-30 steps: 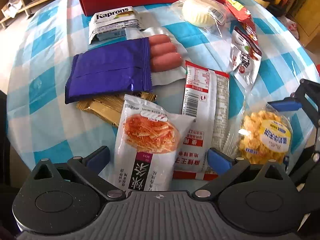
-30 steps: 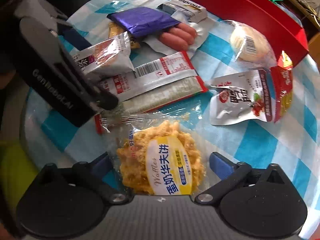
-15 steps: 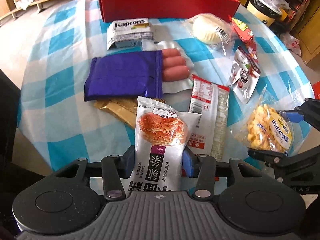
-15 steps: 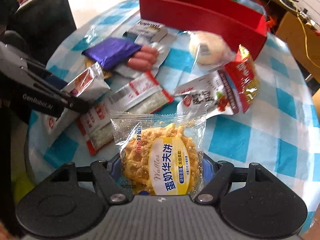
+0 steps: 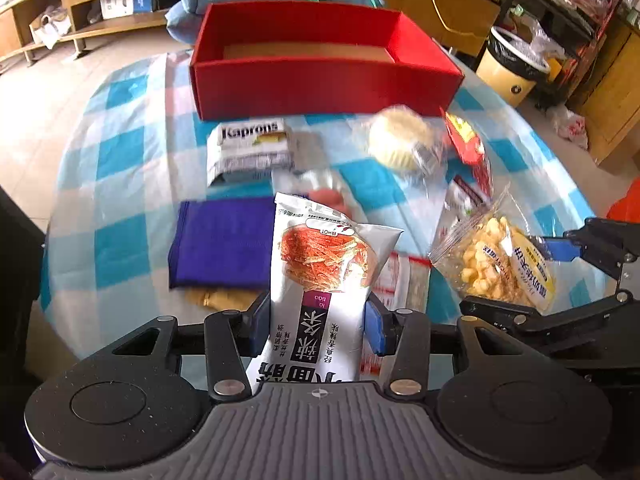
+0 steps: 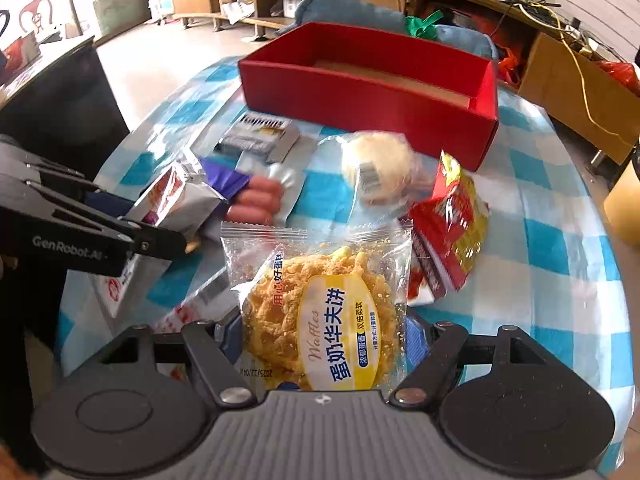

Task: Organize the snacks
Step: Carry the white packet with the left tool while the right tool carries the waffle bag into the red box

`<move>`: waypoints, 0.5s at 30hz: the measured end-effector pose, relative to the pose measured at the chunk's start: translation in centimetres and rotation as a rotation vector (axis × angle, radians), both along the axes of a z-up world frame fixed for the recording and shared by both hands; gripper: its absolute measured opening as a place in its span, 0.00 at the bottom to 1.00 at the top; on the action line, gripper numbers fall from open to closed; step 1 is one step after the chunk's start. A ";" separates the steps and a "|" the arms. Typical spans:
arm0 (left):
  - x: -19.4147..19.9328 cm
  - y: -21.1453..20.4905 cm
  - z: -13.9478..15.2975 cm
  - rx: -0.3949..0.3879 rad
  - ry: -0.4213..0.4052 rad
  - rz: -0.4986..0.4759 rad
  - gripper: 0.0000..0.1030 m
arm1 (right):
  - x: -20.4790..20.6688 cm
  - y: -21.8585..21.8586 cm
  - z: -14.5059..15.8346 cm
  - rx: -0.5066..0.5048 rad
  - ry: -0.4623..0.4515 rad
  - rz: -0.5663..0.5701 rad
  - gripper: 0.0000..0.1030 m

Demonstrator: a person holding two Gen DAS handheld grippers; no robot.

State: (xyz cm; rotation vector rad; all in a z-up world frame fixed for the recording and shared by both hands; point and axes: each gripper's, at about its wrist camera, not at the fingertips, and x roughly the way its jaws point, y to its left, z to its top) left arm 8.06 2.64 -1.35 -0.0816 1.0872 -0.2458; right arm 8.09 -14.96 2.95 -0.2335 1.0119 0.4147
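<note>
Both grippers have closed and risen since the earlier frame: the left gripper [image 5: 316, 322] clamps the spicy-strip pouch [image 5: 324, 280], the right gripper [image 6: 322, 338] the waffle packet [image 6: 320, 320]. From both, the open red box [image 5: 320, 92] lies straight ahead beyond the remaining snacks, long side facing them, about equally near.

Surface and material findings, taken outward from the red box

The red box [image 5: 320, 84] is presenting matt card walls and a plain brown card floor. Before it, the checked tablecloth [image 5: 120, 152] is reading as soft woven cloth. Nearer the camera, the white snack pouch [image 5: 320, 280] is showing glossy printed film, the waffle packet [image 6: 320, 304] is wearing clear, crinkled plastic, and the purple packet [image 5: 224, 240] is looking smooth and satin.
</note>
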 end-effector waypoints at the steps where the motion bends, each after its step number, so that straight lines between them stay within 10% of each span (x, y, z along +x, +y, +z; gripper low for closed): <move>1: 0.4 0.0 0.1 -0.011 -0.004 0.006 0.53 | 0.4 0.0 0.3 0.010 -0.004 -0.010 0.67; 15: 6.5 -0.2 3.2 -0.065 -0.127 0.048 0.53 | 7.4 0.3 3.5 0.049 -0.092 -0.121 0.67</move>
